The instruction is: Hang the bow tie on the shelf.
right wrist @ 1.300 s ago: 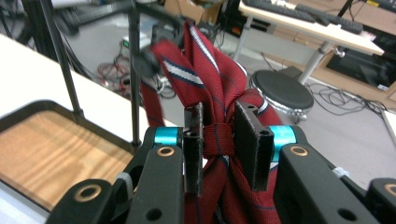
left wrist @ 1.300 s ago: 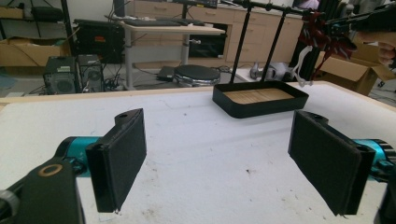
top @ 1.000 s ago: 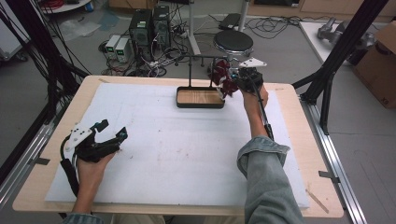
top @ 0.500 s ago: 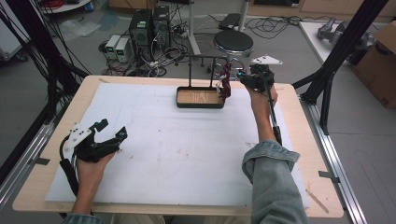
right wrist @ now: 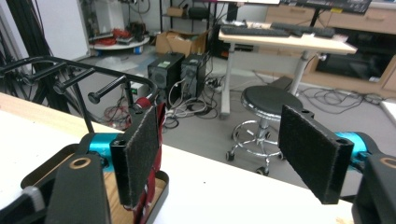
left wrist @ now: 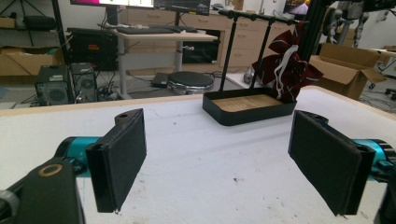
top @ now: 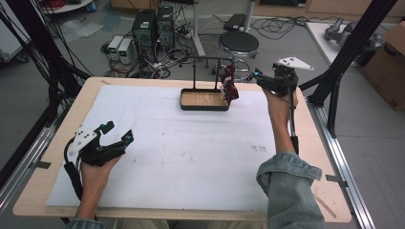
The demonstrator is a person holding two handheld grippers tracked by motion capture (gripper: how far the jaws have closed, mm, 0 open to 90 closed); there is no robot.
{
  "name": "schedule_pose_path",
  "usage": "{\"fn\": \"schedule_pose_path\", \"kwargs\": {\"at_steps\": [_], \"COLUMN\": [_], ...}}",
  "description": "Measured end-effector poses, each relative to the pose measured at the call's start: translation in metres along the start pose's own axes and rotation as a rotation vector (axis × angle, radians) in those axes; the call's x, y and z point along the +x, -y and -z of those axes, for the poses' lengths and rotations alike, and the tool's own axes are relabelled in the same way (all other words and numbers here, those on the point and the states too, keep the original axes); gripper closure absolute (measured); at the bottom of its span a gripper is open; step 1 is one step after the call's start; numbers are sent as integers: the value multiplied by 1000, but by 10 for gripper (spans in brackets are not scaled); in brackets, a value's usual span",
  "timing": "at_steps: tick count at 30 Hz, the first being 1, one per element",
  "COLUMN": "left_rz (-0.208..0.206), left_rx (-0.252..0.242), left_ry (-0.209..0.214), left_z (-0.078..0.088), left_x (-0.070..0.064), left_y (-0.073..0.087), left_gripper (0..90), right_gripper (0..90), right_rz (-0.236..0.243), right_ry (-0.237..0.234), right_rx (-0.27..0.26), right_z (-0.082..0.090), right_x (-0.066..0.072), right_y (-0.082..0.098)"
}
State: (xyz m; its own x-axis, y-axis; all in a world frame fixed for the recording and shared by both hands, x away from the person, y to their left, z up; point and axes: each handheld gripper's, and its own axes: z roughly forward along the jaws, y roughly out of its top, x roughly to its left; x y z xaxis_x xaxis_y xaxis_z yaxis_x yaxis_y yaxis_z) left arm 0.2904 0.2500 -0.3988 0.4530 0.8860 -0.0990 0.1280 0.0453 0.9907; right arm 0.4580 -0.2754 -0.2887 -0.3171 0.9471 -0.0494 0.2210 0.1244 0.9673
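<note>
I note both tongs released: left gripper [top: 116, 134] rests idle; right gripper [top: 258, 78] sits beside the hung maroon pouch [top: 229, 84], clearing the rack [top: 208, 59].

A round black-seated stool on a chrome wheeled base [top: 238, 46] stands on the grey floor just beyond the far edge of the light wooden desk [top: 329, 191]; left of it sit two dark computer towers [top: 153, 28] among tangled cables; a brown cardboard box [top: 388, 62] rests at the right edge; farther back, a pale wooden office table [right wrist: 285, 39] carries a black keyboard [right wrist: 254, 31].
</note>
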Motion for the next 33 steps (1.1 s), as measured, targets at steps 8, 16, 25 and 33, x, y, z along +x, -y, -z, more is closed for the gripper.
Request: {"fn": "schedule_pose_path", "kwargs": {"at_steps": [8,16,25,33], "left_rz": [-13,-17,-28,-35], "left_rx": [7,15,28,34], "left_ry": [-5,-4,-1,-5], "left_z": [6,3,0,0], "left_x": [-3,-3,-6,-6], "left_y": [2,3,4,6], "left_gripper": [194,194,194,194], "right_gripper": [168,187,163,148], "right_rz": [-79,-107,-117,-133], "right_ry": [-29,-40,-38,-40], "right_rx": [26,-76,-106,-131], "right_z": [28,63,96,121], "right_x": [-12,-14,-16,-11], "right_y": [11,23,52,79]}}
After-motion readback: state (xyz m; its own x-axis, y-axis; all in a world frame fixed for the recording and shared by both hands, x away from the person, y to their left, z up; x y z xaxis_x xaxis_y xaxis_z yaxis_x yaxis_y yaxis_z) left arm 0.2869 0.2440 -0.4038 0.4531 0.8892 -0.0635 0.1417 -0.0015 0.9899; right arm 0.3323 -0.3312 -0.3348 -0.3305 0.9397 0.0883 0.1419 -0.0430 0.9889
